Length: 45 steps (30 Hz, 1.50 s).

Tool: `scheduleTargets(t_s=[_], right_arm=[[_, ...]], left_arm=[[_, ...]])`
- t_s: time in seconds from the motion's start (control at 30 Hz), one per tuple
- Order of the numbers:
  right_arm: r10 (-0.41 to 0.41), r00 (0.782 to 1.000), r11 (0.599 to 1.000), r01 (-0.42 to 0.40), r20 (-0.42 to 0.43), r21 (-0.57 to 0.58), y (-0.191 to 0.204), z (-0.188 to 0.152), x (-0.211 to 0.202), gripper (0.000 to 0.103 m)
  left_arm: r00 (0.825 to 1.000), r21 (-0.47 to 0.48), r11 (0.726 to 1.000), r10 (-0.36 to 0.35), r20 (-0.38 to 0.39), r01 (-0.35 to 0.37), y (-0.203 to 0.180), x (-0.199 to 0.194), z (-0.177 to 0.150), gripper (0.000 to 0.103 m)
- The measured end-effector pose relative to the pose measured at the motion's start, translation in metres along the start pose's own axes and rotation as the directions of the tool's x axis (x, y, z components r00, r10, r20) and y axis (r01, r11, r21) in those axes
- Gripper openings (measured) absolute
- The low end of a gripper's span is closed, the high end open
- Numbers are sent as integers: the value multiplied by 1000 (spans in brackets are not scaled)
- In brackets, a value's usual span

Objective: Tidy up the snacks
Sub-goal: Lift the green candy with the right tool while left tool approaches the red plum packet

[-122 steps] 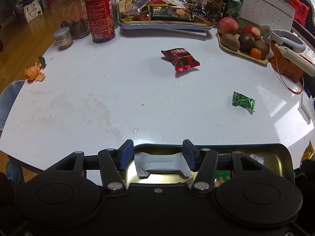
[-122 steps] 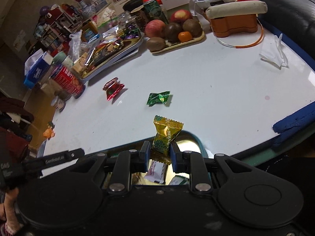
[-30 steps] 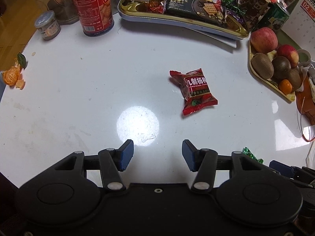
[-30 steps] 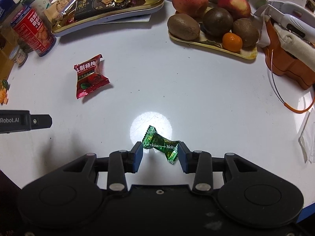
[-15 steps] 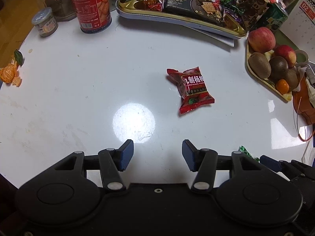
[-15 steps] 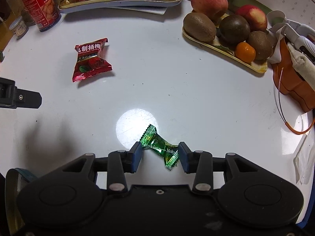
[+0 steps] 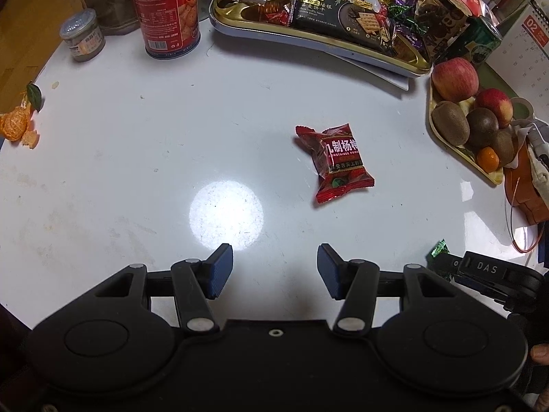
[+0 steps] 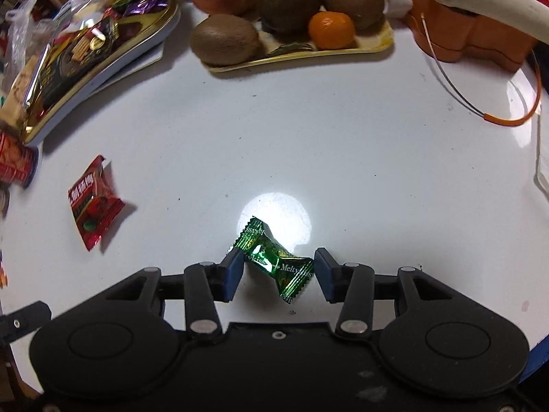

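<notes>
1. Down on the white table (image 8: 343, 144), the green candy (image 8: 274, 257) is a small foil sweet twisted at both ends, shiny, with pale lettering on its wrapper. It lies slantwise, one fanned end up by a bright patch of light on the tabletop, the other end lower and to the right.
2. Between the blue pads of the right gripper (image 8: 278, 276) is where that candy lies. The left pad looks to touch the wrapper, though this cannot be told for sure; the right pad stands just clear of it. The jaws have just been opening, with the candy between them, and they do not clamp it.
3. Further off lies the red snack packet (image 7: 338, 163), a pillow-shaped pouch with crimped ends, white characters and a small fruit picture. It rests flat on the table, ahead of the left gripper (image 7: 274, 271) and to its right, well apart from the pads.
4. That left gripper stands open over bare tabletop, nothing between its pads.
5. At the table's far side, the gold tray (image 7: 308, 39) is piled with wrapped snacks, and the fruit tray (image 8: 302, 56) holds kiwis, apples and a small orange.
</notes>
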State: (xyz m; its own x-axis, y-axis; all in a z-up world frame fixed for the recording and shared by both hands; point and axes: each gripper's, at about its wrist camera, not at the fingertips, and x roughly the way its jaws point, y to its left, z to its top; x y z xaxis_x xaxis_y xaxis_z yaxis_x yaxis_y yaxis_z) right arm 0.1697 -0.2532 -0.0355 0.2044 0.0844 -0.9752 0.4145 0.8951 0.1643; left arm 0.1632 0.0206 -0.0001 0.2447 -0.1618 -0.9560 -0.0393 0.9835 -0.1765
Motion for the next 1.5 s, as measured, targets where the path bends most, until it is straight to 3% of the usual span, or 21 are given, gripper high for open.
scheduleTargets(t_s=[0.4, 0.53, 0.63, 0.83, 1.03, 1.1, 1.2, 1.33, 1.5], right_arm=[[-61, 996, 998, 63, 63, -17, 14, 7, 9, 50], [64, 998, 992, -64, 1, 105, -1, 13, 5, 48], [99, 995, 981, -102, 26, 167, -8, 17, 0, 49], [89, 996, 983, -90, 8, 158, 0, 17, 10, 49], [55, 998, 997, -57, 29, 57, 24, 10, 16, 49], [33, 998, 999, -34, 45, 24, 29, 7, 15, 47], [-14, 999, 1000, 15, 51, -26, 33, 2, 14, 21], [-18, 999, 1000, 19, 50, -5, 24, 0, 5, 19], [83, 995, 994, -87, 49, 72, 4, 1, -21, 19]], left_arm=[[1000, 22, 999, 28, -14, -28, -5, 9, -3, 59], [1000, 24, 999, 26, -12, -26, -5, 9, -3, 59], [1000, 24, 999, 23, -7, -23, -5, 7, -2, 59], [1000, 19, 1000, 15, -8, -14, -1, 6, -1, 59], [1000, 7, 1000, 15, 5, -15, 2, 5, 2, 59], [1000, 6, 1000, 13, 18, -14, 3, 4, 4, 59], [999, 0, 1000, 11, 45, -11, 3, 3, 7, 59], [997, -23, 1000, -3, 76, 5, 0, 5, 10, 59], [995, -84, 994, -57, 82, 63, 0, 11, 11, 59]])
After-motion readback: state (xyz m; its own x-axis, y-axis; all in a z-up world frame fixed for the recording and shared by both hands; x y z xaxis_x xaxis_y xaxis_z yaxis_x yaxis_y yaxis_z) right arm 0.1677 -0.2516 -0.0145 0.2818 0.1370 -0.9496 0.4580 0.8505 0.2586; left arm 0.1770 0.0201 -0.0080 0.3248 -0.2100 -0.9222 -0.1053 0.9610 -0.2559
